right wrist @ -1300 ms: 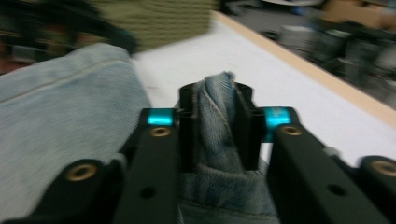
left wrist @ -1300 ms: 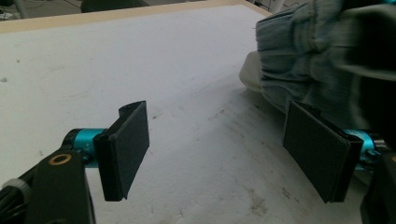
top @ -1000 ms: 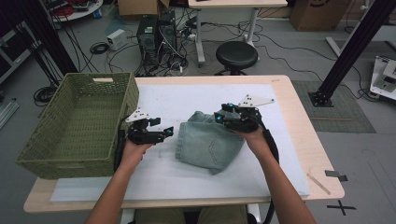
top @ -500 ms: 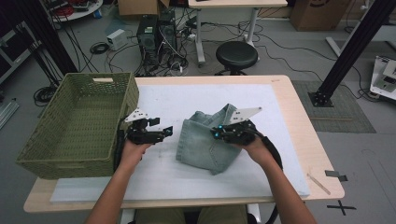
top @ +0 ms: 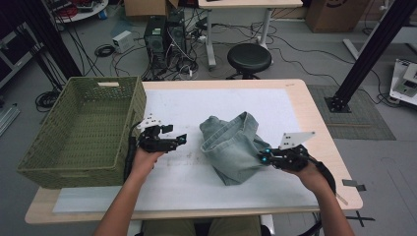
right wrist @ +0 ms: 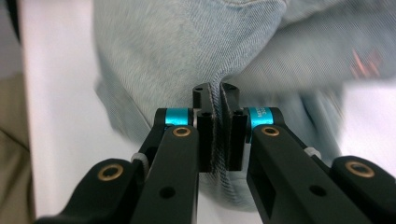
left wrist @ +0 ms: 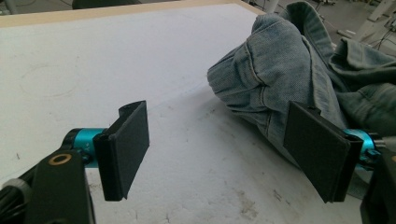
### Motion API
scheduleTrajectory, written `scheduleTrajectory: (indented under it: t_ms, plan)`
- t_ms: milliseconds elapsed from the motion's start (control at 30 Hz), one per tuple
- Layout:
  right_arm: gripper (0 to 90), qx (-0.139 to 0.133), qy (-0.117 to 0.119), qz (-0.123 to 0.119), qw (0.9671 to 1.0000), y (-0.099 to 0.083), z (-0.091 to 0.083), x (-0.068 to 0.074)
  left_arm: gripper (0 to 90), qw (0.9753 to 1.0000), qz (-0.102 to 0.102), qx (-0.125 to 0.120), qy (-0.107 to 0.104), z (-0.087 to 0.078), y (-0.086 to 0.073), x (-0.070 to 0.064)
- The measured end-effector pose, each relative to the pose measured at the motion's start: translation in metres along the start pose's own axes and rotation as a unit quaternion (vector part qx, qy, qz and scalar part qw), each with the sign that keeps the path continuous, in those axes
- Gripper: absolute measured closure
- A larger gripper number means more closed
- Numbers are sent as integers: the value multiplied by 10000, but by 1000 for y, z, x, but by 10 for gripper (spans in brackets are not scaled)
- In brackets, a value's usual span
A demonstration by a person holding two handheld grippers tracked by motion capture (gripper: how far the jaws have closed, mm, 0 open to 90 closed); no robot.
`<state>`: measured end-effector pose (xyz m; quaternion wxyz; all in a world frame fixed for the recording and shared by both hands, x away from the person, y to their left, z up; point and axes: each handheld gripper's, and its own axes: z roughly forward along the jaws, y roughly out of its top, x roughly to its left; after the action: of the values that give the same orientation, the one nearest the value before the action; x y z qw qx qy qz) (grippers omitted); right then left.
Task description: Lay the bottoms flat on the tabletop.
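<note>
The denim garment (top: 236, 147) lies bunched at the centre of the high view on the white mat (top: 196, 177), its folds heaped so that its cut and whole outline cannot be made out; its lower right edge is covered by the right gripper (top: 265, 158), whose jaws are pinched tight on a fold of the cloth. In the right gripper view the denim (right wrist: 187, 51) spreads across the upper frame, blurred at the upper right, and the right gripper (right wrist: 219, 126) has only a thin ridge of fabric showing between its pads; the rest of the pinched fold is hidden behind the jaws. The left gripper (top: 179, 139) sits left of centre in the high view, just beside the green basket (top: 78, 128), apart from the garment; its jaws stand wide with nothing between them. In the left gripper view the left gripper (left wrist: 224, 149) frames bare mat (left wrist: 93, 60); the denim (left wrist: 280, 74) fills the upper right, partly behind the right-hand pad and cut off by the frame edge.
</note>
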<state>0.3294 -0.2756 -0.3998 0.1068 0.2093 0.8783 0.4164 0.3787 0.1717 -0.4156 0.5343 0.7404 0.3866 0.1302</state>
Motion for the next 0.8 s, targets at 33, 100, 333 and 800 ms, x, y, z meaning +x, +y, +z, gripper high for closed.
scheduleTrajectory:
  t_ms: [33,100,333,800]
  plan:
    - [876,82,-39,57,9999,-6,-4,-2,231,10000,14,3,0,0,0,0]
    - [877,236,-1,178,9996,-18,-12,-5,231,10000,9,3,-1,0,0,0]
    - [729,236,611,488,9967,-32,-25,-6,231,10000,34,8,-22,4,1,-2]
    - [621,220,-203,1195,9924,11,29,-25,231,9999,100,-6,-108,11,6,-10]
